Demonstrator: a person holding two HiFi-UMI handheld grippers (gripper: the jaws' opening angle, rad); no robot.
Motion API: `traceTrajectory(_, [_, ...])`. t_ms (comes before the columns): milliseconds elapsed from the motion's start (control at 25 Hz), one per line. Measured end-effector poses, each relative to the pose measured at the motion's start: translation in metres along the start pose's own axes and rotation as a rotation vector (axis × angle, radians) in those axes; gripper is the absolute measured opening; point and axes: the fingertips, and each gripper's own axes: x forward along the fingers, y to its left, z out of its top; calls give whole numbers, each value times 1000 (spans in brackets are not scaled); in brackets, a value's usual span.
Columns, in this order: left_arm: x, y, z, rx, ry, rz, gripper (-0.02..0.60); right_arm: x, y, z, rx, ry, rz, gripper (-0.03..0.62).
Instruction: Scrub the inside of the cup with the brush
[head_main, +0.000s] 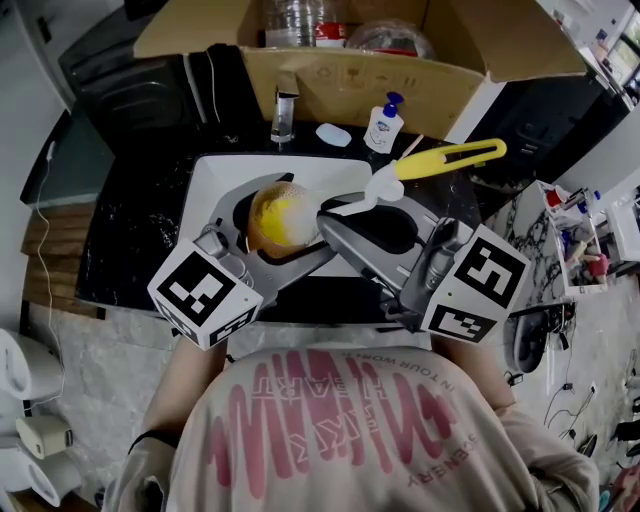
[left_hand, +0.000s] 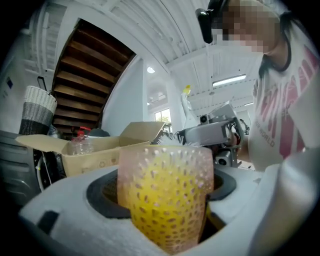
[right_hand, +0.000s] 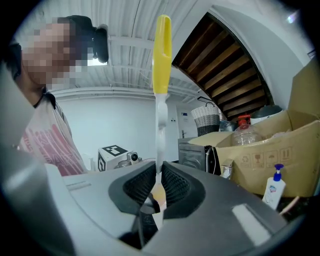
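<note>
Over the sink (head_main: 210, 175), the left gripper (head_main: 280, 240) clamps the yellow cup (left_hand: 167, 200), turned sideways. The right gripper (right_hand: 157, 189) grips the brush (head_main: 445, 157) by its white neck, bristles at the cup's mouth.

**Head view:** taken from above the person's head, looking steeply down onto the worktop (head_main: 130, 230), with the cardboard box (head_main: 350, 75) at its far edge.

**Left gripper view:** set just behind the left gripper (left_hand: 167, 215), very near the cup (left_hand: 165, 195), tilted up toward the ceiling (left_hand: 165, 30).

**Right gripper view:** set likewise behind the right gripper (right_hand: 157, 192), facing up along the brush (right_hand: 161, 75).

**Shared field** — both gripper views take in the box, the person's torso (left_hand: 285, 115) and the opposite gripper.
</note>
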Motion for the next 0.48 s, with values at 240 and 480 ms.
traceTrajectory(240, [-4,-15,4,23,-24,-108,403,1,3,3,31,-20,19,48])
traceTrajectory(480, [-1,-32,9,53,-27,-188,403,-3,3,7,53,-35,40,48])
